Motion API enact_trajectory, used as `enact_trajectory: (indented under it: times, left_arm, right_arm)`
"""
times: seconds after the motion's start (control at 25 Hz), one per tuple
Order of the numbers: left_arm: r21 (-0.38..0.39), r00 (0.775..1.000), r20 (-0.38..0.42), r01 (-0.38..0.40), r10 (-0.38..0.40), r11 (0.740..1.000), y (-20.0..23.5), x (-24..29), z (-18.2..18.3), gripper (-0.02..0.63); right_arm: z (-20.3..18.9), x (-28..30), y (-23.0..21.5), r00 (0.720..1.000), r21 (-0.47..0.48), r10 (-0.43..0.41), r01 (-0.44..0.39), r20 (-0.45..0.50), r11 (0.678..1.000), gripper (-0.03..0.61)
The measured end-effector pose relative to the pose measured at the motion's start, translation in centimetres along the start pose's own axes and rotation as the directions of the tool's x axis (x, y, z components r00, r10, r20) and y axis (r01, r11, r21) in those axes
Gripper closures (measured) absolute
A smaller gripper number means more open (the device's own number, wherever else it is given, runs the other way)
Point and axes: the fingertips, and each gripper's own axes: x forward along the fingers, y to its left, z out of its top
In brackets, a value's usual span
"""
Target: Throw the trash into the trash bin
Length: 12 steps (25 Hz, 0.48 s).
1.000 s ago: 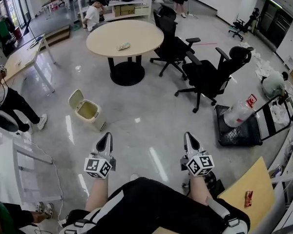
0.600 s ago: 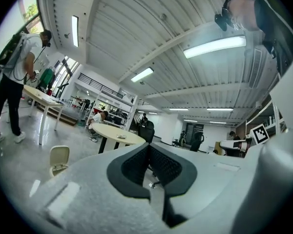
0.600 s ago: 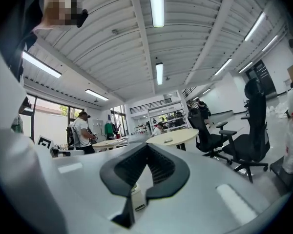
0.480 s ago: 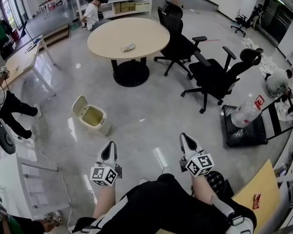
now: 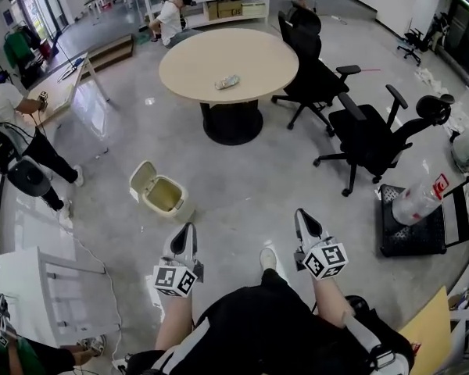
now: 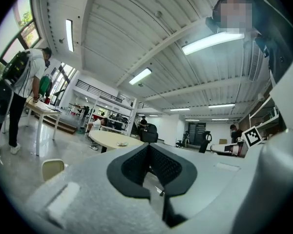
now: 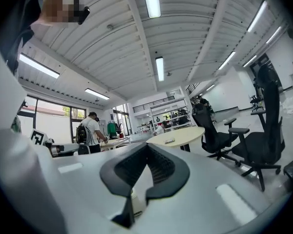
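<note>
Both closed, left tool (image 5: 187, 228) and right tool (image 5: 302, 214) carry square-marker cubes (image 5: 176, 280)

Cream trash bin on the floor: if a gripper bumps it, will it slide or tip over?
The small cream plastic trash bin looks empty and low, so it is probably light. The glossy grey floor suggests it would slide easily. Its raised lid hangs to one side, so a nudge there might tip it.

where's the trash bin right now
In the head view the trash bin sits open on the floor left of centre, between the round table and the left gripper.
</note>
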Motion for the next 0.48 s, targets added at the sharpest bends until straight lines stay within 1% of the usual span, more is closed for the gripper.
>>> enact_trajectory:
  times: [0.08, 0.16, 0.28, 0.36, 0.48]
  left_arm:
    - [0.021, 0.999, 0.034, -0.009, 0.009, 1.000, -0.2, 2.2, 1.6, 0.612]
    - [0.037, 0.999, 0.052, -0.015, 0.013, 0.999, -0.5, 4.8, 3.2, 0.612]
    - [0.050, 0.998, 0.070, -0.009, 0.005, 0.999, -1.2, 8.8, 4.2, 0.612]
    - [0.055, 0.997, 0.079, 0.003, -0.007, 0.998, -2.0, 11.6, 4.4, 0.612]
    - [0.065, 0.996, 0.080, 0.034, -0.039, 0.997, -3.3, 15.9, 3.3, 0.612]
  right_arm:
    - [1.9, 2.1, -1.6, 0.999, -0.012, 0.019, -0.019, 0.033, 1.000, 0.572]
    - [4.0, 3.9, -3.2, 0.997, -0.018, 0.037, -0.035, 0.068, 0.999, 0.572]
    - [6.3, 5.8, -5.6, 0.993, -0.026, 0.047, -0.044, 0.104, 0.999, 0.572]
    - [7.1, 6.8, -7.8, 0.993, -0.026, 0.040, -0.038, 0.114, 0.999, 0.572]
    - [7.6, 8.0, -11.4, 0.993, -0.016, 0.024, -0.022, 0.117, 1.000, 0.572]
